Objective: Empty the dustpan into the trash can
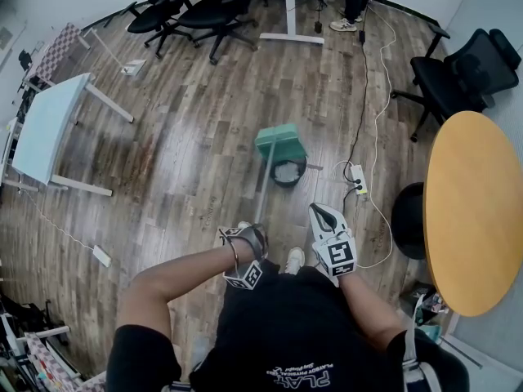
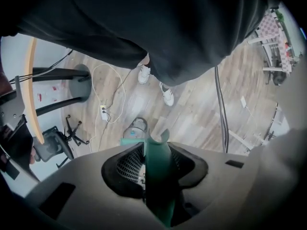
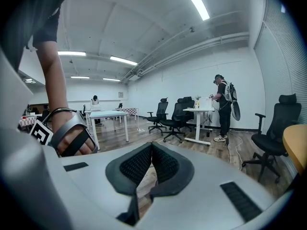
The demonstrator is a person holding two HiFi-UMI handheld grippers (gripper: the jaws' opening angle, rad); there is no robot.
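Left gripper view: left claw (image 2: pixel 154 145) spread around the dustpan handle (image 2: pixel 158 178); right claw (image 3: pixel 152 145) closed, empty.

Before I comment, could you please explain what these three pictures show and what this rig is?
There is no robot here: a person holds a two-fingered grey gripper in each hand. One picture comes from a camera on the person's head, looking down. The other two come from cameras riding on each gripper. On the wooden floor stands a round black trash can, with a green plastic dustpan over its far edge. The dustpan's long handle stands between the left gripper's fingers; whether they press it I cannot tell. The right gripper's fingers are together and empty.
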